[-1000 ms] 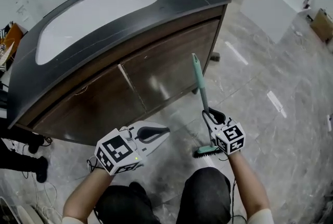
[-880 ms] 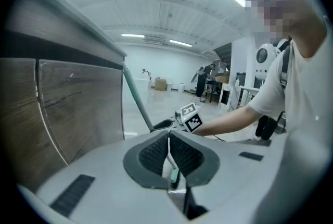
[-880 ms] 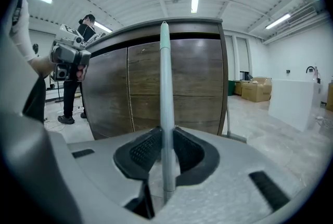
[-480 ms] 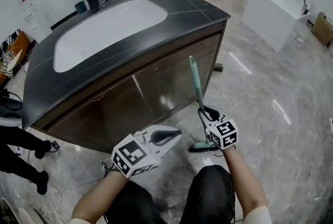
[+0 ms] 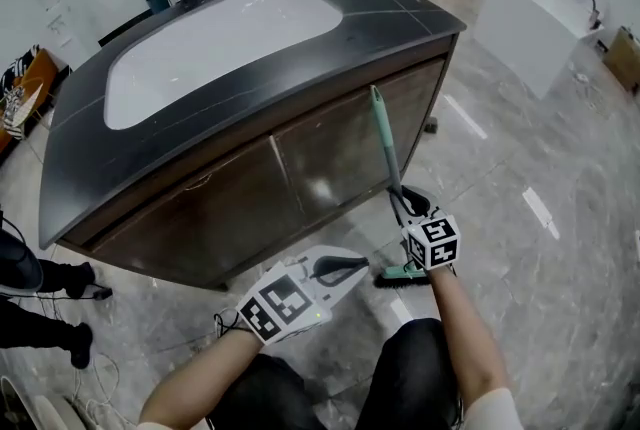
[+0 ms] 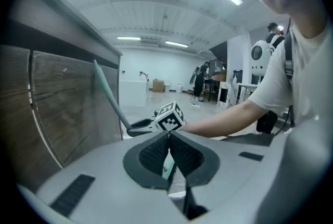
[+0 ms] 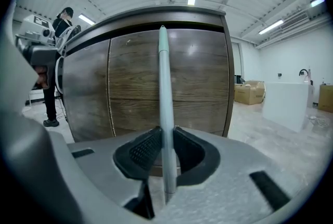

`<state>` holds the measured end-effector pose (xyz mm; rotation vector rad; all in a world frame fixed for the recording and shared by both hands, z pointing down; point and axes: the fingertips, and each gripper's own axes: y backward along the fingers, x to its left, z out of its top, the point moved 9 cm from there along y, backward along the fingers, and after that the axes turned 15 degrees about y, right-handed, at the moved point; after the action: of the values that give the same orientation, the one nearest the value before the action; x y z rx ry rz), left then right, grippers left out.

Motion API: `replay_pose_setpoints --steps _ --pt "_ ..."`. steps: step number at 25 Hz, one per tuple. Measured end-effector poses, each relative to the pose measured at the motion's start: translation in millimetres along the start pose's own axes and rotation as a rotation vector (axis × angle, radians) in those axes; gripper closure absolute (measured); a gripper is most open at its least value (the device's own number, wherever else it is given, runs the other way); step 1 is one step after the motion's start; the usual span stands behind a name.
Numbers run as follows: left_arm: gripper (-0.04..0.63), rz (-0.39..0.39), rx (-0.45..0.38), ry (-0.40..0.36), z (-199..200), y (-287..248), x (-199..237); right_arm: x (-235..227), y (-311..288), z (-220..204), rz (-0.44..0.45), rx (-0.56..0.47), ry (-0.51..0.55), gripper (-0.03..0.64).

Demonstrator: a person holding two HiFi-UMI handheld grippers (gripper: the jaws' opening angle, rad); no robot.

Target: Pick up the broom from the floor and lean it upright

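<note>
My right claw (image 7: pixel 166 137) has the broom (image 5: pixel 383 143) low on its pale green handle, a pad on each side, though the jaws are easing open a bit right now. The broom's standing pretty much upright, brush head (image 5: pixel 403 273) down on the floor (image 5: pixel 520 258) and the handle right in front of the wooden cabinet (image 5: pixel 300 178) under the dark worktop (image 5: pixel 400 3); can't tell if the tip actually touches the wood. My left claw (image 5: pixel 345 268) is pinched together on nothing, hovering just left of the brush head.
</note>
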<state>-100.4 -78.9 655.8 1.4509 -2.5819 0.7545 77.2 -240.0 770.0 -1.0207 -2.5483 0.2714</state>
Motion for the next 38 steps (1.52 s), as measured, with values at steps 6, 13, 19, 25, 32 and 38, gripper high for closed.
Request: replay_pose_setpoints --steps 6,13,19,25,32,38 --pt "0.584 0.021 -0.041 0.057 3.1 10.0 9.4 -2.8 -5.6 1.1 -0.021 -0.007 -0.002 0.514" --pt "0.584 0.028 -0.035 0.088 -0.7 11.1 18.5 -3.2 -1.6 10.3 -0.01 0.003 0.033 0.457" --pt "0.584 0.035 -0.028 0.098 -5.2 5.4 26.1 -4.9 15.8 22.0 -0.011 -0.008 0.065 0.455" --pt "0.584 0.037 -0.01 0.106 -9.0 -1.1 35.5 1.2 39.2 33.1 0.011 -0.026 0.083 0.471" --pt "0.584 -0.066 0.0 0.09 -8.1 -10.9 26.0 8.6 68.3 26.8 -0.003 -0.039 0.015 0.548" --pt "0.584 -0.153 -0.006 0.113 -10.0 -21.3 21.2 21.8 84.4 12.2 0.026 -0.024 -0.01 0.571"
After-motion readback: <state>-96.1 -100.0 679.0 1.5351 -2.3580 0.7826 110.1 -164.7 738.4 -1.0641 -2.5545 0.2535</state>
